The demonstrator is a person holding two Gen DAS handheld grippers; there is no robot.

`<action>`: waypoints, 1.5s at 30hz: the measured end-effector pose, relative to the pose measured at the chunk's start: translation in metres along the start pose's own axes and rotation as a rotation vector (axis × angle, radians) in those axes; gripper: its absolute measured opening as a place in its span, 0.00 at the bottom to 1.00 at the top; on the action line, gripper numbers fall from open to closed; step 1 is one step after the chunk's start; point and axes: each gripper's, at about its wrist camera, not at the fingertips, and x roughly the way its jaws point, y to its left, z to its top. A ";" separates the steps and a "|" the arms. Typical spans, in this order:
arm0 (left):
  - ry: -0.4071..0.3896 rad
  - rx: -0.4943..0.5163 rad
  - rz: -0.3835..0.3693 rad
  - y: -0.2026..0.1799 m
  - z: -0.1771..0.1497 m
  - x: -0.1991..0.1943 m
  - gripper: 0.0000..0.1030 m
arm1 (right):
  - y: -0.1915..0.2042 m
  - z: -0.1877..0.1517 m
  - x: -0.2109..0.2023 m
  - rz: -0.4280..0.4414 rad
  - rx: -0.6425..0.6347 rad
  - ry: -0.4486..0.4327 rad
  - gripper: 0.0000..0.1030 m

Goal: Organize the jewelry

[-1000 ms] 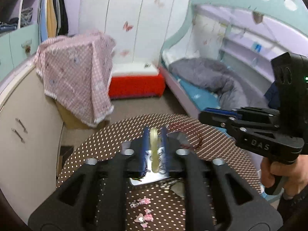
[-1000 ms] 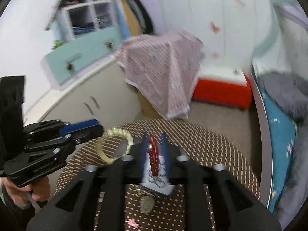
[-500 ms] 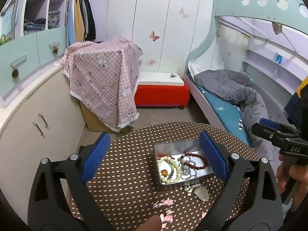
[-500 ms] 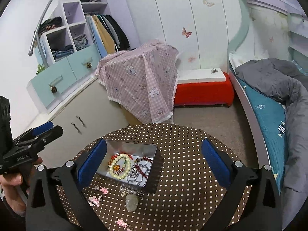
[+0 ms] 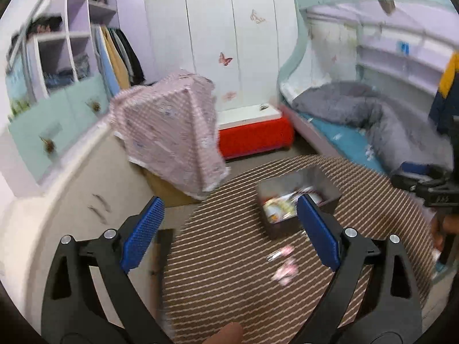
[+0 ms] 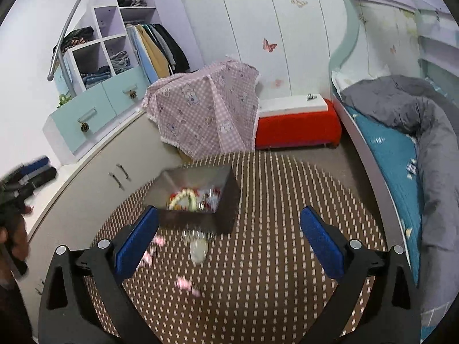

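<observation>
Both grippers have pulled back from the tin since a second ago, when the left one pinched a pale bead bracelet and the right one a red bead strand; those pieces now lie inside the tin and the jaws of both have been opening, with nothing between them.

The left gripper (image 5: 226, 232) stands spread wide, its blue pads (image 5: 142, 232) well apart over the near edge of the round table (image 5: 229, 286), which wears a brown cloth with pale dots. The right gripper (image 6: 229, 242) is spread just as wide above the same cloth.

The tin (image 6: 228, 200), a dark rectangular box, sits on the table ahead of both grippers. In the left wrist view it lies just beyond the right-hand pad; in the right wrist view it lies beyond the left-hand pad. Inside it a pale bead bracelet (image 6: 183, 196) shows among red beads (image 6: 174, 195) and silvery bits, all blurred. On the cloth in front of the tin lie a pale oval stone (image 6: 198, 250) and small pink pieces (image 6: 186, 283).

Around the table are a cream cabinet (image 6: 94, 177), a pink checked cloth (image 6: 206, 111) draped over something, a red bench (image 6: 297, 129) and a bed with a grey quilt (image 6: 401, 103).
</observation>
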 end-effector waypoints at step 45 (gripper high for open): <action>0.302 0.000 -0.266 -0.058 -0.116 0.133 0.20 | 0.075 -0.080 0.104 0.052 -0.433 0.333 0.43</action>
